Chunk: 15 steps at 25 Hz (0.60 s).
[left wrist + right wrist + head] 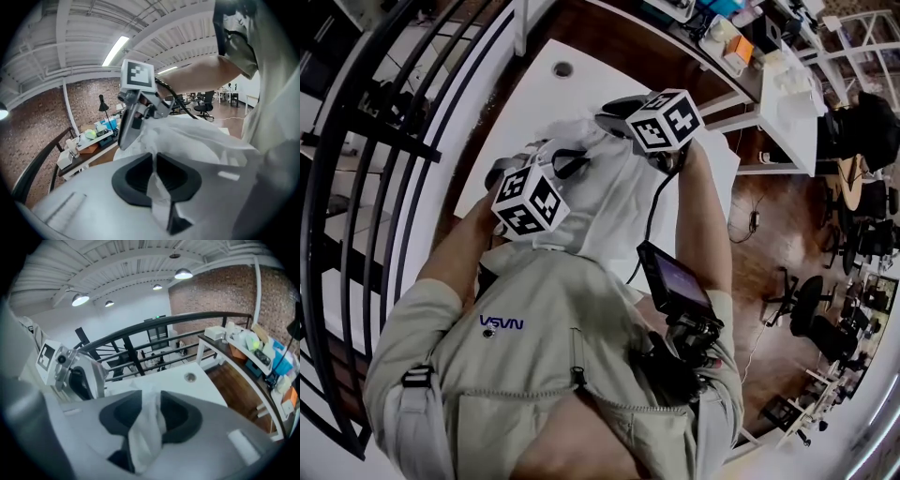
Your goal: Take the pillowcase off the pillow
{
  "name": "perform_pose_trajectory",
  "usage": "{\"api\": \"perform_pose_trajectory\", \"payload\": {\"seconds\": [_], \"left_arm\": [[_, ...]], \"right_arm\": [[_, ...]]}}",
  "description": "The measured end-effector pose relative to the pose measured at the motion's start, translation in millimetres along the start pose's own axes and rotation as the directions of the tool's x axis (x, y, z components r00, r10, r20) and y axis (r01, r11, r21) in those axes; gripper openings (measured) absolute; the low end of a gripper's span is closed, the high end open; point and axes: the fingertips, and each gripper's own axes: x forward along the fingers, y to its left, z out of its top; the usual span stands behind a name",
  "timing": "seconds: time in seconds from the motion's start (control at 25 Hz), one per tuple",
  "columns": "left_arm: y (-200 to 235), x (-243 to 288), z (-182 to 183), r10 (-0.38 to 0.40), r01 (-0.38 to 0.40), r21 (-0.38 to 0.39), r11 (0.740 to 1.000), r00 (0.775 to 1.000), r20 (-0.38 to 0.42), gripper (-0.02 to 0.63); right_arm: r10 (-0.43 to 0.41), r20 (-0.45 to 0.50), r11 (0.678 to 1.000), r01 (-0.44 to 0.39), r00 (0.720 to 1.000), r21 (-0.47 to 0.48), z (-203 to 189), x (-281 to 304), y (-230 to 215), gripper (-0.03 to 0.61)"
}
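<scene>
Pillowcase is held up off the white table, a bunched white cloth hanging between both grippers, close in front of the person. Can't separate pillow from case in any view, it reads as one white mass.

Left gripper: jaws nearly together, pinching a thin fold of the cloth.
Right gripper: jaws apart, with a thicker fold draped loose in the gap. Pads don't look to be pressing.

Risks from here:
- Right side isn't gripping, so the load hangs on the left pinch alone. That thin fold could slip out and the bundle would drop onto the table or off its near edge.
- If the right closes where it is, it may bite case and pillow together. A pull would then drag the pillow along and strip nothing.
- Black cable from the right gripper runs down beside the cloth and could snag it.

Containers: the case is the one that matters. Whether the pillow sits inside it, or how far out, can't tell. Tray on the far bench holds a green item and something blue, well apart from the work.
</scene>
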Motion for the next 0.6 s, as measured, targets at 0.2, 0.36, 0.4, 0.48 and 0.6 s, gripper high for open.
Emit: {"api": "perform_pose_trajectory", "payload": {"seconds": [0.2,0.36,0.4,0.48,0.6], "left_arm": [[-16.1,-4.6,13.6,0.017,-0.019,0.118,0.993,1.000,0.018,0.035],[-22.9,-15.9,27.4,0.022,-0.031,0.148,0.989,0.998,0.060,0.032],[-24.2,-18.6,32.5,0.025,-0.036,0.152,0.988,0.997,0.070,0.032],[-29.0,-20.8,37.2,0.021,-0.036,0.179,0.983,0.996,0.087,0.032],[-35.0,-29.9,46.5,0.009,-0.033,0.183,0.982,0.991,0.132,0.031]], "right_arm": [[0.053,-0.012,0.998,-0.053,0.998,0.024,9.2,-2.1,1.8,0.261],[0.055,-0.109,0.998,-0.054,0.993,0.014,0.1,2.4,5.0,0.012],[0.039,-0.126,0.999,-0.039,0.991,0.004,-0.6,3.2,3.7,0.012],[-0.009,-0.128,1.000,0.007,0.992,-0.013,2.6,3.7,-2.5,0.011],[-0.176,-0.140,0.984,0.174,0.974,-0.028,2.0,-3.5,-30.4,0.011]]}}
